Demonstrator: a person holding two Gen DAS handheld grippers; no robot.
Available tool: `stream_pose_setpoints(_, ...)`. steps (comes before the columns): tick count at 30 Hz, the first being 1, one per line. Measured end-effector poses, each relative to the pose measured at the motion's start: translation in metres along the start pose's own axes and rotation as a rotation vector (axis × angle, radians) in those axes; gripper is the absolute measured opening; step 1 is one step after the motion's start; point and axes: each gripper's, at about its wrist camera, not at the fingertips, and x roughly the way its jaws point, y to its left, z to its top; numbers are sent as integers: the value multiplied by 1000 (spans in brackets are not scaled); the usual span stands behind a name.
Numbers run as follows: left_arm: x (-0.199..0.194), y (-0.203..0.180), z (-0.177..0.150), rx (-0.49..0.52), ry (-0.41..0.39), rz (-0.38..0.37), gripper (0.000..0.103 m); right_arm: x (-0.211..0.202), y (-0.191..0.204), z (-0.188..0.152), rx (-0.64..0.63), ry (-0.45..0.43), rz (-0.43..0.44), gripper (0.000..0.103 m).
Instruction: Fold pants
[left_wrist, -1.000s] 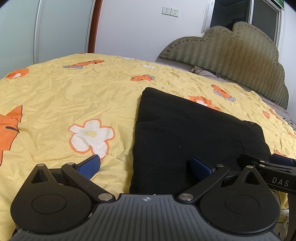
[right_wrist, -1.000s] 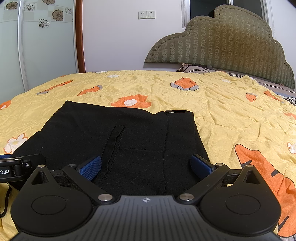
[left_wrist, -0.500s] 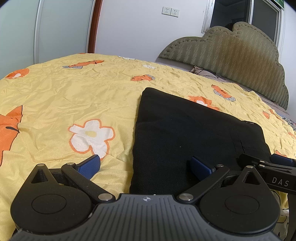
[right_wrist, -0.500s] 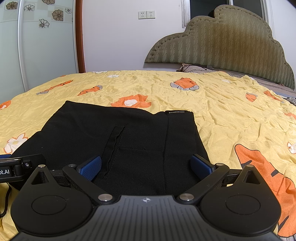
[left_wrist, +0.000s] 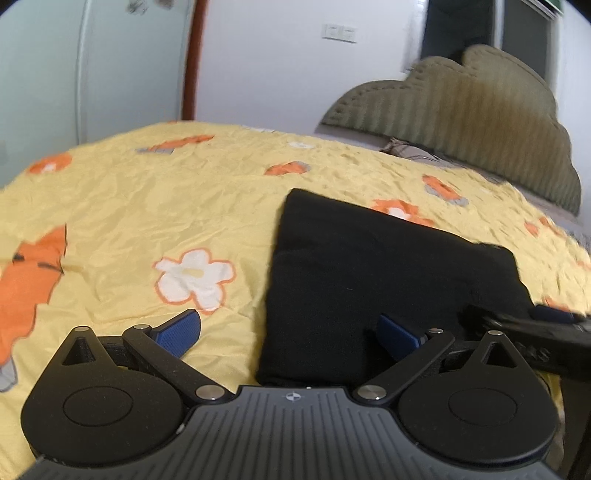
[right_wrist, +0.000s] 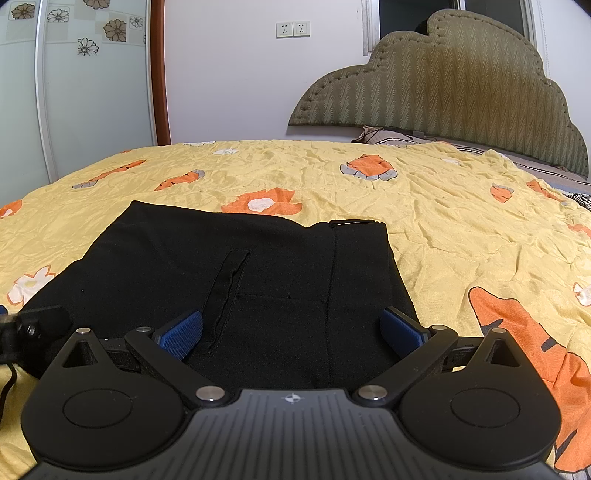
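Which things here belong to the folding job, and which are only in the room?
For the job:
- black pants, lying folded on the bed
- left gripper, open
- right gripper, open

Only there:
- yellow bedspread under the pants
- headboard
- wall sockets
- wardrobe door

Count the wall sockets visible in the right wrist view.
2: wall sockets side by side on the white wall, left of the headboard. Others may lie out of frame.
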Motion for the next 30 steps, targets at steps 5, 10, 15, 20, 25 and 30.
stream_pose_setpoints(5,-16,-12,2,51,9,-20,103,0,0,0,0,0,0,103)
stream_pose_setpoints(10,-19,-10,1,28,62,-25,103,0,0,0,-12,-1,-8,103)
stream_pose_setpoints(15,-27,-13,-4,92,55,41,103,-38,-1,-2,59,37,-68,103)
stream_pose_setpoints(20,-35,-23,-5,176,32,99,102,-76,16,-21,81,73,-57,103)
stream_pose_setpoints(25,-39,-26,-5,212,16,110,103,-78,15,-20,96,112,-48,103)
stream_pose_setpoints(30,-39,-23,-5,195,13,117,103,-81,17,-21,82,111,-62,103)
